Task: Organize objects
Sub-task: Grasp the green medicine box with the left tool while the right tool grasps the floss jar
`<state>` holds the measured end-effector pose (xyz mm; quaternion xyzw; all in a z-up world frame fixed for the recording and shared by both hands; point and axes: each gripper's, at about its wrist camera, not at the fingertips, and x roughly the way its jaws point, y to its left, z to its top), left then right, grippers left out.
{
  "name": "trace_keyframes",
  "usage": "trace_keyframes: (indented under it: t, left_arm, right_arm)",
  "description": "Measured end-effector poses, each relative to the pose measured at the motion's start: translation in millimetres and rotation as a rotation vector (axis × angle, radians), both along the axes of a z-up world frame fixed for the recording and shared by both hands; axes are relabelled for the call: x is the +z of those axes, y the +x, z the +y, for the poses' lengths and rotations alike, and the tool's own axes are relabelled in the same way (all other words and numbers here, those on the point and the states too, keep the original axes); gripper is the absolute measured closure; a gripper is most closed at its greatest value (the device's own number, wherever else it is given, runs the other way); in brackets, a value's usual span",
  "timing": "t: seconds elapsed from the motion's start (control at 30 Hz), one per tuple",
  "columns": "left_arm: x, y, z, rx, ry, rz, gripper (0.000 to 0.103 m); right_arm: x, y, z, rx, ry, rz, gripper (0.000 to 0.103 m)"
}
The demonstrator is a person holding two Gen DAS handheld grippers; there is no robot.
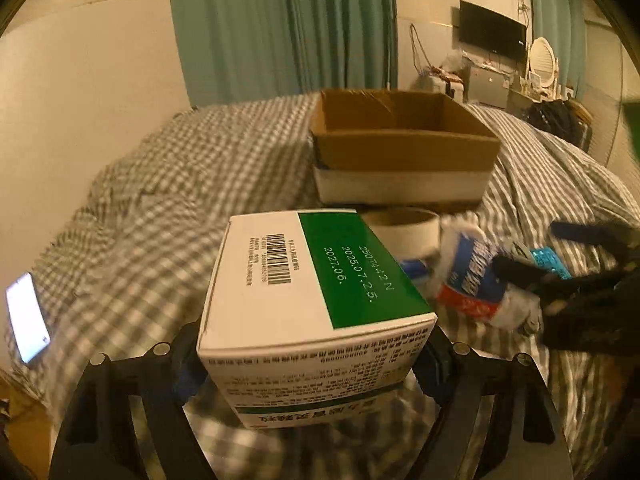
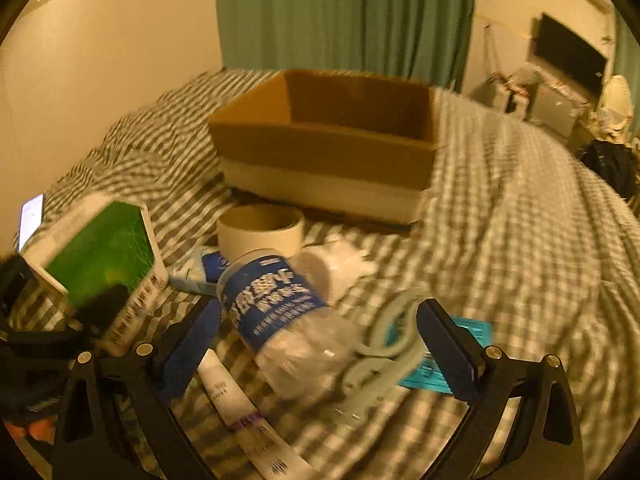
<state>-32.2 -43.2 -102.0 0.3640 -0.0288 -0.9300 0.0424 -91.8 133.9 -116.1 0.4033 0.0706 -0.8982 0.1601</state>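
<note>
My left gripper (image 1: 312,360) is shut on a white and green medicine box (image 1: 304,280), held above the checked bedcover. Ahead on the bed stands an open cardboard box (image 1: 400,148), its inside hidden by the front wall. In the right wrist view my right gripper (image 2: 320,344) is open, its fingers either side of a crumpled plastic bottle (image 2: 280,308) with a blue label that lies on the bed. Pale scissors (image 2: 384,352) lie by the right finger. A roll of tape (image 2: 260,232) sits between the bottle and the cardboard box (image 2: 328,144).
A white tube (image 2: 240,408) lies under the left finger, and a blue card (image 2: 440,364) under the scissors. A small blue and white packet (image 2: 200,272) sits by the tape. A lit phone (image 1: 28,316) rests at the bed's left edge. Wall and curtains stand behind.
</note>
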Motion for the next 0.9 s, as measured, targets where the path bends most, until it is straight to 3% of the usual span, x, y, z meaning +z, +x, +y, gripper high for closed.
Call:
trace_keyframes:
  t: [0.13,0.27,0.4,0.57,0.9]
  left_arm:
    - [0,-5,-13,0.020,0.016,-0.003,0.019]
    - [-3,-10,-20,0.025,0.032,-0.010,0.019]
    - [-4,-10,-20,0.024,0.032,-0.013,0.019]
    - [-1,-7,-17,0.029,0.031,-0.014,0.019]
    - [18,5,-11,0.034,0.036,0.018,0.020]
  right_arm:
    - [-26,-7,-29,0.080,0.054,-0.049,0.010]
    - [-44,-9,-43,0.091,0.159,-0.040,0.011]
    - [-53,-17,-34,0.070,0.147,-0.058,0.018]
    - [-41,-6,-30,0.075,0.124,-0.034,0.028]
    - [3,32,-10,0.060,0.046,0.056,0.033]
